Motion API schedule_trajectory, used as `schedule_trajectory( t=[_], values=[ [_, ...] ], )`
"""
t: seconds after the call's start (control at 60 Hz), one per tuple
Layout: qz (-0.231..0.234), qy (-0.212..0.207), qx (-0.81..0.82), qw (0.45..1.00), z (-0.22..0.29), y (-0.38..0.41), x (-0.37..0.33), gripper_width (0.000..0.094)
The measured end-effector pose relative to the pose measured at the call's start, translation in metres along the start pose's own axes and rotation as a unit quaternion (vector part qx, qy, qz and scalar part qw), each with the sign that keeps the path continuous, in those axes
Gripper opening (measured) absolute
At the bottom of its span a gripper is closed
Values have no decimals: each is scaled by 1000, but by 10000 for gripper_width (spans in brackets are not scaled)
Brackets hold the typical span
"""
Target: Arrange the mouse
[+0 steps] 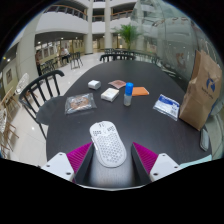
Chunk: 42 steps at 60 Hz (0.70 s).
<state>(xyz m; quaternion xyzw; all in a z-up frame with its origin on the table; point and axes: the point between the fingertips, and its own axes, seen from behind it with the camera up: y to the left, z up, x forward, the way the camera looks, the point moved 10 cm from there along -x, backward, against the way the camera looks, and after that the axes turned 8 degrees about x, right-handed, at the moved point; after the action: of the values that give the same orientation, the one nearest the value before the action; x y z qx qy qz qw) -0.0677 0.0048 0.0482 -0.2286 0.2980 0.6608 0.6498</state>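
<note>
A white perforated mouse lies on the dark round table, near its front edge. It stands between the fingers of my gripper, its rear end reaching in between the magenta pads. The fingers are open; the left pad is close to the mouse's side and a narrow gap shows at the right pad. The mouse rests on the table.
Beyond the mouse stand a small blue-capped bottle, a white box, a clear plastic bag, an orange card and a blue-white packet. A brown paper bag stands at the right. A black chair stands at the left.
</note>
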Motion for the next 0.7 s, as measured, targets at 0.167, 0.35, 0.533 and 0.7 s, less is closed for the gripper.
schedule_trajectory(
  t=[0.167, 0.35, 0.533, 0.7],
  values=[
    [2, -7, -11, 1000, 7, 1, 8, 589],
    [2, -29, -25, 999, 4, 3, 8, 462],
    [34, -54, -5, 998, 7, 7, -20, 442],
    [19, -149, 2, 989, 40, -27, -128, 441]
  ],
)
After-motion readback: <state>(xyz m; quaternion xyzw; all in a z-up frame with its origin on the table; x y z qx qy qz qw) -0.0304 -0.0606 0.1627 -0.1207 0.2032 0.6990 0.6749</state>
